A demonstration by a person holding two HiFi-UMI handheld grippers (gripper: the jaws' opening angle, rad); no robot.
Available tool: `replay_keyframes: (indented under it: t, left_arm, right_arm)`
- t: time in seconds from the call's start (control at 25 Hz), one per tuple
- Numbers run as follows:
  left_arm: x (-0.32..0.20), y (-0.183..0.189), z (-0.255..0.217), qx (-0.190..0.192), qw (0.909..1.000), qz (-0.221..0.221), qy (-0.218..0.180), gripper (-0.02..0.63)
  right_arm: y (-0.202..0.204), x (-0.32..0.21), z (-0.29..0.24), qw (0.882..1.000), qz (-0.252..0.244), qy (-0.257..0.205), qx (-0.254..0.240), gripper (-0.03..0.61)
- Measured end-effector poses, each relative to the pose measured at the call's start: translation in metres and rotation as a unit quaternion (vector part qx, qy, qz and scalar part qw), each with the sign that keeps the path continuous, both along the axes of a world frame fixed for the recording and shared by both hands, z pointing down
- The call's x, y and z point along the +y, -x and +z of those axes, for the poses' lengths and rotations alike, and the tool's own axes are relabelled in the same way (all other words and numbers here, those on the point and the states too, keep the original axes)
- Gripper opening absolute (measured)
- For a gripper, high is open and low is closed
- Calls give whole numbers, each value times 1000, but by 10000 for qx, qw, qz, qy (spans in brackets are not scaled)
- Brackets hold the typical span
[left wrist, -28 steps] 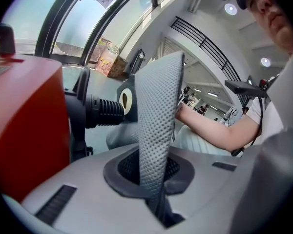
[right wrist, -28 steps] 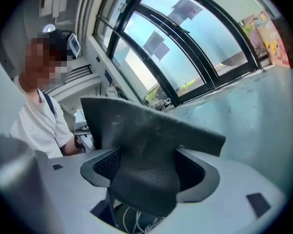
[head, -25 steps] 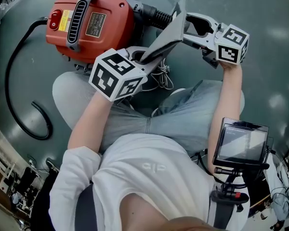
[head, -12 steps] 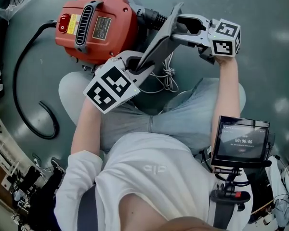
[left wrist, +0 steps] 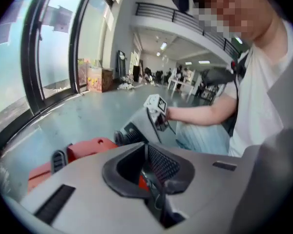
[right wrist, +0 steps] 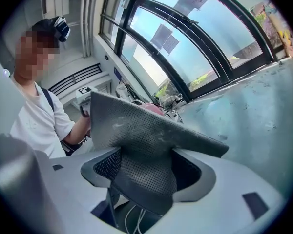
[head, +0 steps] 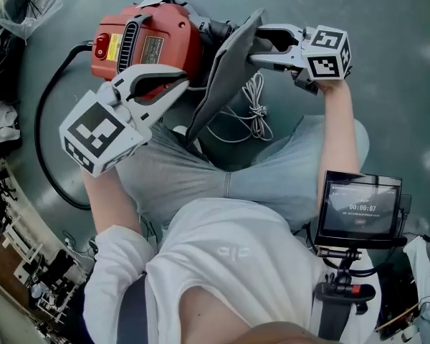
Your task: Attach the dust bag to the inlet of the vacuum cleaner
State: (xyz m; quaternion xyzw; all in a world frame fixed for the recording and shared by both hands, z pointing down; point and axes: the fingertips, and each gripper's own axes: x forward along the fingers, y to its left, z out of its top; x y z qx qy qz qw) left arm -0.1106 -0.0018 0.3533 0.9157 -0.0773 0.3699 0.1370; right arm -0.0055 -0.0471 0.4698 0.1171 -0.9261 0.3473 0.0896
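The red vacuum cleaner [head: 147, 49] lies on the floor at the upper left, its black ribbed inlet [head: 218, 29] facing right. A grey mesh dust bag [head: 226, 84] hangs slanted beside it. My right gripper [head: 254, 49] is shut on the bag's upper edge, and the fabric [right wrist: 136, 130] fills the space between its pads. My left gripper [head: 183, 86] is shut and holds nothing; it hovers over the vacuum's near side, left of the bag. From the left gripper [left wrist: 149, 172] I see the vacuum [left wrist: 83, 152] below and the bag [left wrist: 139, 126] ahead.
A black hose [head: 46, 142] curls on the floor at the left. A white cord [head: 254, 113] lies bunched under the bag by the person's knees. A small monitor [head: 358, 210] is mounted at the lower right. Clutter [head: 14, 249] lines the left edge.
My left gripper has come off the bag's lower edge, risen and swung left while rolling. The bag now hangs from the right gripper alone, which has barely moved.
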Motion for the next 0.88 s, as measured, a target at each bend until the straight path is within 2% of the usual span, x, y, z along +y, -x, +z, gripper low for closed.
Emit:
replay_keyframes:
  t: [0.08,0.12,0.24,0.28,0.36,0.4,0.48,0.64,0.72,0.8,0.88]
  left_arm:
    - [-39,-6,-37,865,9948,-405,-361,25]
    - [-61,-14,-54,1321,9874,-625,-604,25]
    - [-124,-53,-84,2573,9510,-1062,-1347,25]
    - [-141,-67,-84,2797,9405,-1078,-1602,25]
    - [-165,-90,-72,2957,9307,-1041,-1884,25]
    - [-172,-99,-66,3079,9280,-1079,-1797,25]
    - [-176,-110,-71,3565,9181,-1172,-1274,25]
    - [-178,-117,-125,4708,8717,-950,-979,25]
    - [-186,-112,-139,4994,8559,-1077,-803,25]
    - [-193,-106,-150,5171,8442,-1229,-701,25]
    - [-190,-107,-155,5238,8404,-1199,-700,25]
  right_arm:
    - [1,1,0,9999,-37,-83,54,330]
    - [1,0,0,9999,-38,-88,43,330]
    - [0,-1,0,9999,63,-89,-21,330]
    - [-1,-1,-1,9999,120,-123,-10,330]
    - [-1,-2,-2,9994,234,-245,63,330]
    - [-1,-2,-4,9990,263,-345,141,330]
    - [0,-2,-10,9965,218,-680,442,331]
    - [1,-5,-24,9788,118,-1650,1207,333]
    - [2,-8,-33,9704,44,-2006,1341,334]
    - [4,-10,-42,9655,-86,-2230,1342,333]
    - [5,-8,-48,9610,-179,-2428,1313,333]
